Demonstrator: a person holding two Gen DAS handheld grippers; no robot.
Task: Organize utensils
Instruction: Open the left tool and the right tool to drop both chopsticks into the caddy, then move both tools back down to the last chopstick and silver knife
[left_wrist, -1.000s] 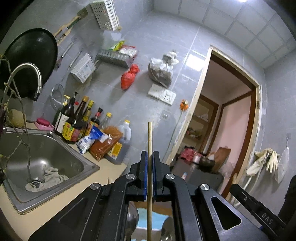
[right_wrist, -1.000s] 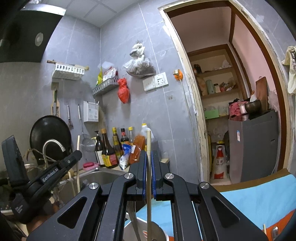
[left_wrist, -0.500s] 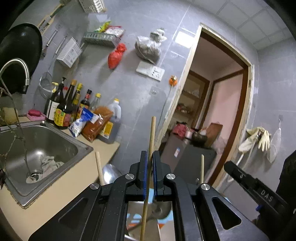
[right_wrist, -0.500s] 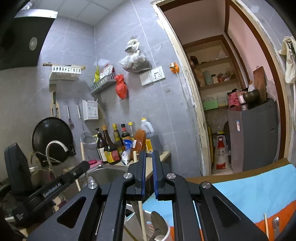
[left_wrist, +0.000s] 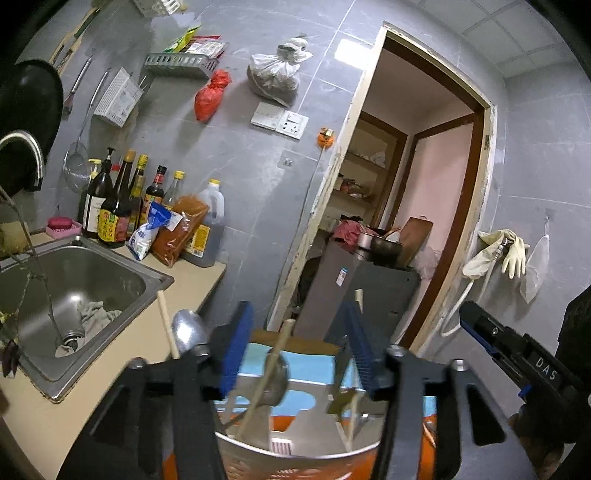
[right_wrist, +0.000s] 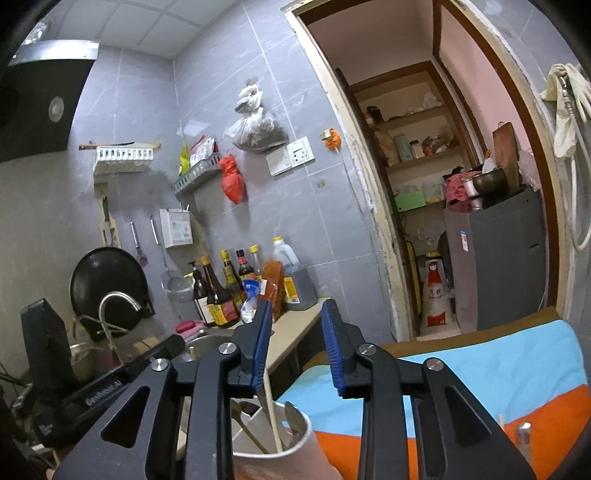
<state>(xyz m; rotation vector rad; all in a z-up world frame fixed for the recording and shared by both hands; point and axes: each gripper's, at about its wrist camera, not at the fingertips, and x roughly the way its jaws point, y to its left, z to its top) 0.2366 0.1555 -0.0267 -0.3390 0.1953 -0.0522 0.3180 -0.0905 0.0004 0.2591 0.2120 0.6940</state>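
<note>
A metal utensil holder (left_wrist: 295, 459) stands just below my left gripper (left_wrist: 295, 349), which is open and empty above it. Chopsticks (left_wrist: 264, 380) and metal spoons (left_wrist: 189, 330) stand inside, leaning. In the right wrist view the holder's rim (right_wrist: 295, 445) sits under my right gripper (right_wrist: 295, 349), also open and empty, with a chopstick (right_wrist: 271, 417) leaning in the holder beside the left pad. The other gripper shows at the right edge of the left view (left_wrist: 524, 363).
A steel sink (left_wrist: 74, 284) with a rag lies to the left, with sauce bottles (left_wrist: 122, 206) on the counter behind it. A blue and orange cloth (right_wrist: 498, 373) covers the table. A loose chopstick (right_wrist: 501, 421) and a metal handle (right_wrist: 522, 434) lie at right.
Both grippers opened. The chopstick each one held dropped into the holder and now leans there. Both cameras tipped down slightly toward the holder.
</note>
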